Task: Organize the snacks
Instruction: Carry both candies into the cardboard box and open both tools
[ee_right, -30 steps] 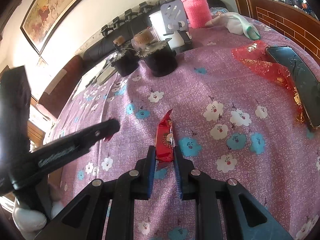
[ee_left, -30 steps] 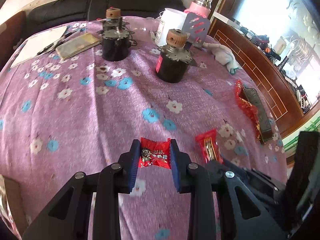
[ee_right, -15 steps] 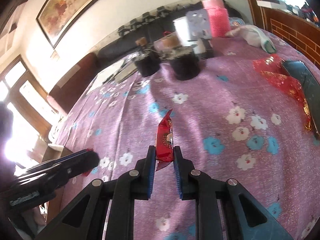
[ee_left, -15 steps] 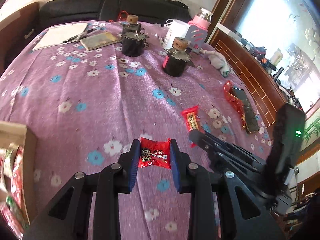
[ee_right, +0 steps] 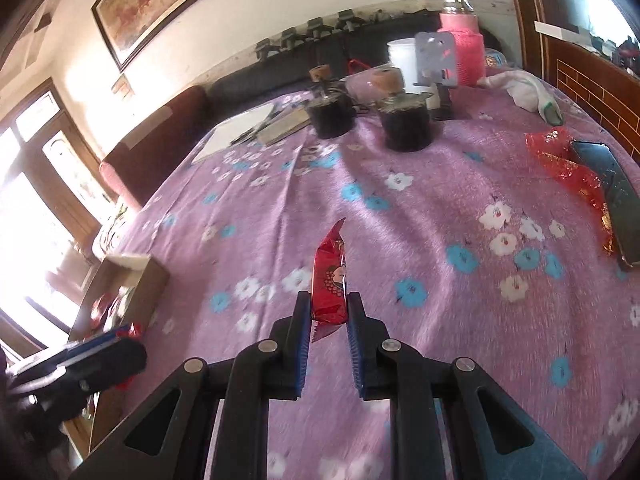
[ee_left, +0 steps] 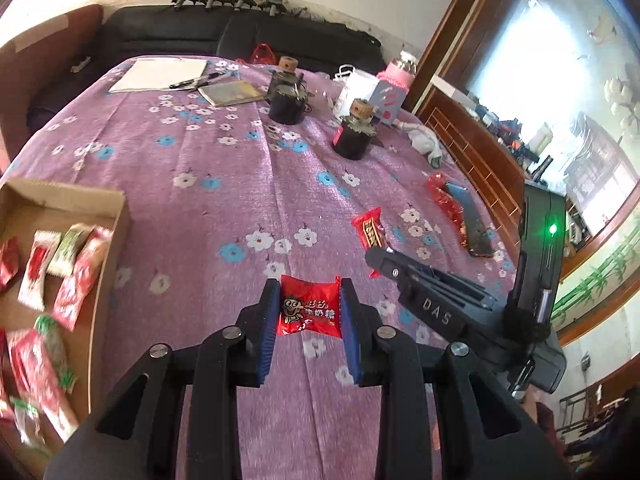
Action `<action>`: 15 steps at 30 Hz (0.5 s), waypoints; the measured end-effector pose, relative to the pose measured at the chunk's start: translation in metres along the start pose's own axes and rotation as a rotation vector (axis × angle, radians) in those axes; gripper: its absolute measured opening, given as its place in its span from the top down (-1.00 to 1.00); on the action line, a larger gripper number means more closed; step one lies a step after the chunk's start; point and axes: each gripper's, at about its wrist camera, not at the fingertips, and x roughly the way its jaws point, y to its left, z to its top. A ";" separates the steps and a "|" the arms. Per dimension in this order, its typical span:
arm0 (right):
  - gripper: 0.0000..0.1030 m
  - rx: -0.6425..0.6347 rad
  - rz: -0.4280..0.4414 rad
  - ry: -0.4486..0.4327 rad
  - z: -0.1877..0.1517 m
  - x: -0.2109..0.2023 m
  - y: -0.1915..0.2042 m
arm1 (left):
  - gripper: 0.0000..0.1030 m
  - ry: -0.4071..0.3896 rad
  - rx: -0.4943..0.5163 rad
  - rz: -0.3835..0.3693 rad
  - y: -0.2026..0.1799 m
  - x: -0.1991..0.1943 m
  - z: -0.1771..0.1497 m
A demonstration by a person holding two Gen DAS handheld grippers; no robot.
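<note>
While the shallow brown cardboard box (ee_left: pixel 80 208) at near left already holds approx. a dozen wrapped snacks, both grippers carry more: left gripper (ee_left: pixel 310 306) clamps a flat red candy packet (ee_left: pixel 309 312), right gripper (ee_right: pixel 328 312) pinches a slim red wrapped candy (ee_right: pixel 330 276) (edge-on); neither dropped in yet.

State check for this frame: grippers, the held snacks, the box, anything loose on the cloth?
left gripper: shut on red candy packet
right gripper: shut on red snack bar
cardboard box: open, holds packets
loose red snack: flat on tablecloth

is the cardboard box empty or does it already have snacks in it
Not empty: the cardboard box at the table's left edge already holds several red, white and green snack packets.
</note>
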 end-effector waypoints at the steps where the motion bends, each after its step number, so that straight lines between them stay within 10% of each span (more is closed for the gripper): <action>1: 0.65 -0.010 0.000 -0.002 -0.003 -0.005 0.004 | 0.50 -0.009 -0.009 -0.006 0.001 -0.006 -0.003; 15: 0.65 -0.112 0.022 -0.030 -0.048 -0.056 0.056 | 0.49 -0.103 -0.069 0.025 0.023 -0.068 -0.045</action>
